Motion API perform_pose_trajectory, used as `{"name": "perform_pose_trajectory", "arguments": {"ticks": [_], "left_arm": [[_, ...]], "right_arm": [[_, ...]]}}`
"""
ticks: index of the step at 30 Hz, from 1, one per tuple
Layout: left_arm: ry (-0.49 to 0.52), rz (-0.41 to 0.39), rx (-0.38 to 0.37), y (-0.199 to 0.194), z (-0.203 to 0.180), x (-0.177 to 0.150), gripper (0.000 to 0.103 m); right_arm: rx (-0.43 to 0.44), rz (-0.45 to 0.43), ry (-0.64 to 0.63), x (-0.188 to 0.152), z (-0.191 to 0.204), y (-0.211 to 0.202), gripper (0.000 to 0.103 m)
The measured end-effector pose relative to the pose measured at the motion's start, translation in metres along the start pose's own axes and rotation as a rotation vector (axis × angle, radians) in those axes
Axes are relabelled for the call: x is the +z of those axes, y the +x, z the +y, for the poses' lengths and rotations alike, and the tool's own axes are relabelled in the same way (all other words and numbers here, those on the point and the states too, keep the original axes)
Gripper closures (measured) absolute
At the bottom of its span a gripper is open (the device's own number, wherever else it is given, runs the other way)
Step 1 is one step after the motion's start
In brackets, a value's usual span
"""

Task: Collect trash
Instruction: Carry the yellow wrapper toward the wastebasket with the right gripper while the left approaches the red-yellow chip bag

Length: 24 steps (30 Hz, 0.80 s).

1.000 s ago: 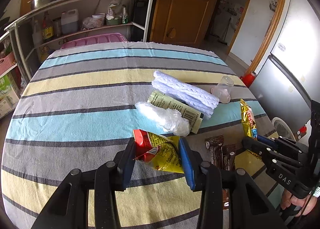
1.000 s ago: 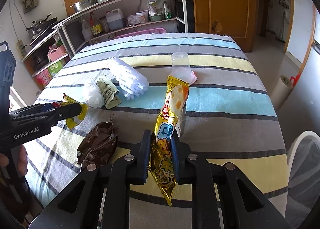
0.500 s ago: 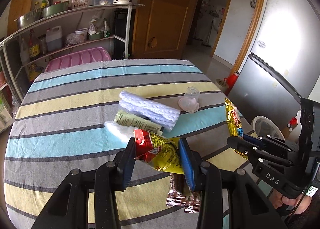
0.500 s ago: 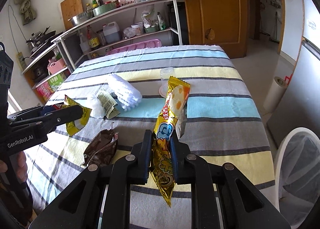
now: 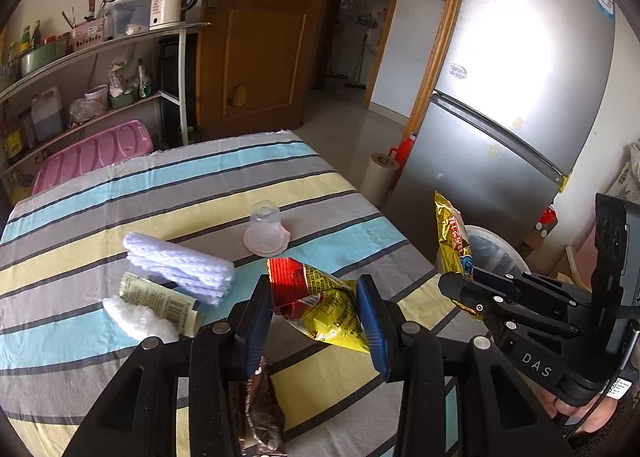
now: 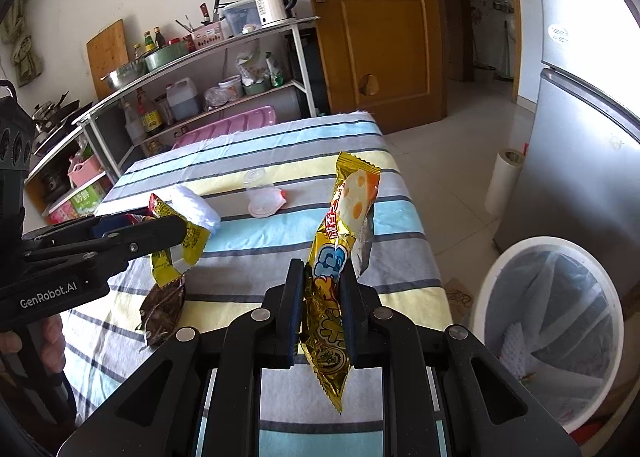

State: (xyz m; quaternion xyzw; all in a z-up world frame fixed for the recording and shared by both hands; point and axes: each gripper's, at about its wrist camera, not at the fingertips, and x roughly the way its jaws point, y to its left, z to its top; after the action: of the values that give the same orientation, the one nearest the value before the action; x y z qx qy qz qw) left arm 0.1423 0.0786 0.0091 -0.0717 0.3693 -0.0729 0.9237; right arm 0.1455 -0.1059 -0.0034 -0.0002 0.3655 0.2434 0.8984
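My left gripper [image 5: 316,311] is shut on a crumpled red and yellow snack wrapper [image 5: 320,305] and holds it above the striped table [image 5: 192,193]. My right gripper [image 6: 320,297] is shut on a long gold snack wrapper [image 6: 336,257], held upright near the table's right edge. A white trash bin [image 6: 552,329] with a clear liner stands on the floor to the right. A brown wrapper [image 6: 162,307], a clear plastic cup [image 5: 266,235], a green-printed packet [image 5: 160,299] and a clear plastic bag [image 5: 138,319] lie on the table.
A folded white cloth [image 5: 180,267] lies on the table. A silver fridge [image 5: 512,105] stands right of the bin. A paper roll [image 6: 502,181] stands on the floor. A metal shelf rack [image 6: 200,69] with bottles and a kettle lines the far wall.
Both grippers have lifted and swung to the right with their wrappers. The trash bin has come fully into the right wrist view.
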Motion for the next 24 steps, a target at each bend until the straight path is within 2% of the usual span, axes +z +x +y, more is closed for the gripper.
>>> {"name": "perform_pose_trajectory", "arguments": {"ticks": [14,19,24], "left_arm": [[0.136,0.036,-0.183,0.042,-0.094,0.023,0.061],[0.145,0.055,-0.166,0.046,-0.092,0.016,0.061],[0.103,0.080,-0.086,0.045,-0.067,0.008,0.059]], "right_arm": [[-0.189,-0.030,0.132,-0.012,-0.082,-0.055,0.085],[-0.214,-0.035,0.164,-0.018,-0.098,-0.064,0.085],[-0.196,-0.029,0.170,-0.022,-0.101,-0.060,0.085]]}}
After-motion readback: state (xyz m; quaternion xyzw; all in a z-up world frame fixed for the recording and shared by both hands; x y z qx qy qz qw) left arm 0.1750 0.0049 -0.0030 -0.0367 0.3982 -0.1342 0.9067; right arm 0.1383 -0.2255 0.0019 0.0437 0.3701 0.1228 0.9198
